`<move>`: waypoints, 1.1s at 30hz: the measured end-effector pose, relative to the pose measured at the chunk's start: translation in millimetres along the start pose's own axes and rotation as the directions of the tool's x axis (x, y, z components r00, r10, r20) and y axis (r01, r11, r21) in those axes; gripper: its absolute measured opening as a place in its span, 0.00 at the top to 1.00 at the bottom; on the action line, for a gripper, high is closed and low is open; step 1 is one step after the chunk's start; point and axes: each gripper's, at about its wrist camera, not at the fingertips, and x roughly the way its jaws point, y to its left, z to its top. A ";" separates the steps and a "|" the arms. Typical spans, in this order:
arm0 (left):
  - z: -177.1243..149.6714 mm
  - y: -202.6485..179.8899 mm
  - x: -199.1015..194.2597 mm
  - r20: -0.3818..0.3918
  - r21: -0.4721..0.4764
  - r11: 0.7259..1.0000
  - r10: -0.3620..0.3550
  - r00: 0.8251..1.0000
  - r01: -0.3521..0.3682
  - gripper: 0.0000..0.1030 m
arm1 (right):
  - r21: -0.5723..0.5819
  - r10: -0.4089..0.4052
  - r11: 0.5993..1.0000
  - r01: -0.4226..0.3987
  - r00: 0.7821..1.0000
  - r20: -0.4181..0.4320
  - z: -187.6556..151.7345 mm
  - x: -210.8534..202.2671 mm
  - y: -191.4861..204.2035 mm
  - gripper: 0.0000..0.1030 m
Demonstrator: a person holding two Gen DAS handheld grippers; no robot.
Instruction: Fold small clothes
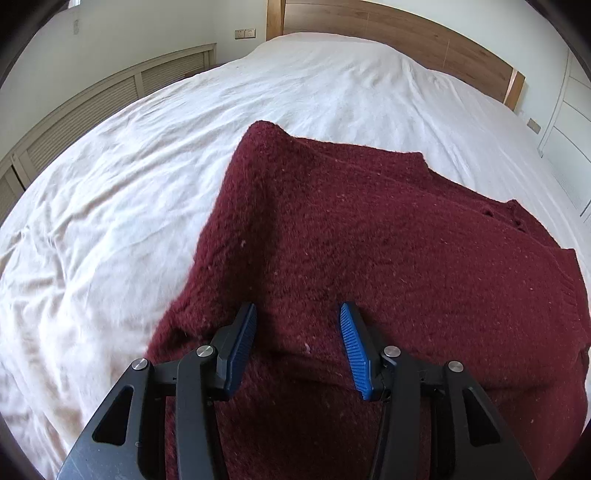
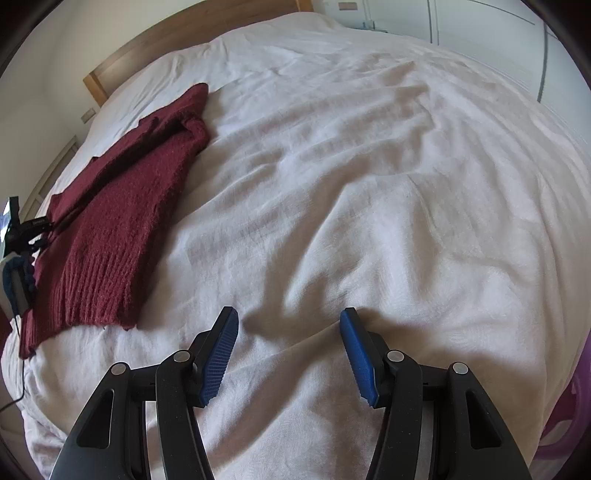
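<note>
A dark red knitted sweater lies partly folded on the white bed sheet. My left gripper is open just above the sweater's near part, blue pads apart with nothing between them. In the right wrist view the sweater lies at the left, its ribbed hem toward me. My right gripper is open and empty over bare sheet, well to the right of the sweater. The left gripper's body shows at the far left edge, by the sweater.
A wooden headboard stands at the far end of the bed. Slatted cabinet doors line the wall on the left. White wardrobe doors stand beyond the bed. A purple object sits at the bed's right edge.
</note>
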 end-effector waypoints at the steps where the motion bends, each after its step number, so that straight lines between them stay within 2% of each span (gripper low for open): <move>1: -1.1 2.1 -2.3 -0.007 -0.004 1.000 -0.019 1.000 0.019 0.59 | 0.000 -0.001 1.000 0.001 1.000 0.001 0.0 0.1 0.3 0.43; 4: -6.2 0.4 -11.5 -0.016 0.012 0.999 -0.047 0.999 0.048 0.59 | -0.001 -0.003 1.000 0.003 1.000 0.004 0.2 -0.1 0.8 0.43; 7: -5.4 7.8 -26.7 0.000 -0.012 0.998 -0.063 0.998 0.063 0.59 | -0.002 -0.003 1.000 0.003 1.000 0.009 -1.3 -1.9 1.4 0.43; 12: 13.6 10.7 -22.7 0.034 0.016 1.000 -0.007 0.999 0.006 0.58 | 0.000 -0.006 1.000 0.006 1.000 0.014 -3.5 -5.4 0.9 0.43; 14: 16.7 10.7 -11.7 0.000 0.004 1.000 -0.004 1.000 0.004 0.50 | -0.005 -0.014 1.000 0.014 1.000 0.017 -4.4 -6.7 2.1 0.43; 17: 6.5 6.9 -0.1 -0.065 0.014 1.000 -0.026 0.998 0.027 0.49 | -0.011 -0.022 1.000 0.022 1.000 0.017 -4.6 -6.7 3.4 0.42; 21: -5.3 15.8 -9.5 -0.072 -0.030 0.996 -0.084 0.994 0.082 0.49 | -0.012 -0.026 1.000 0.026 1.000 0.018 -4.1 -6.1 3.5 0.42; 25: -17.3 23.5 -32.3 -0.046 0.023 0.999 -0.037 0.998 0.038 0.50 | -0.019 -0.040 0.999 0.040 0.999 0.029 -4.7 -7.6 4.9 0.42; 27: -27.6 33.9 -47.4 -0.031 0.019 1.000 -0.009 0.999 0.010 0.50 | -0.013 -0.041 0.999 0.042 0.998 0.039 -5.1 -9.7 4.1 0.42; 30: -40.1 50.2 -65.0 -0.012 -0.012 1.000 -0.010 1.000 0.010 0.50 | 0.003 -0.041 0.999 0.041 0.998 0.051 -5.7 -13.6 2.2 0.41; 33: -55.6 72.3 -87.2 -0.007 -0.049 0.998 -0.041 0.999 0.041 0.50 | 0.004 -0.044 0.999 0.043 0.997 0.064 -7.0 -18.5 2.5 0.41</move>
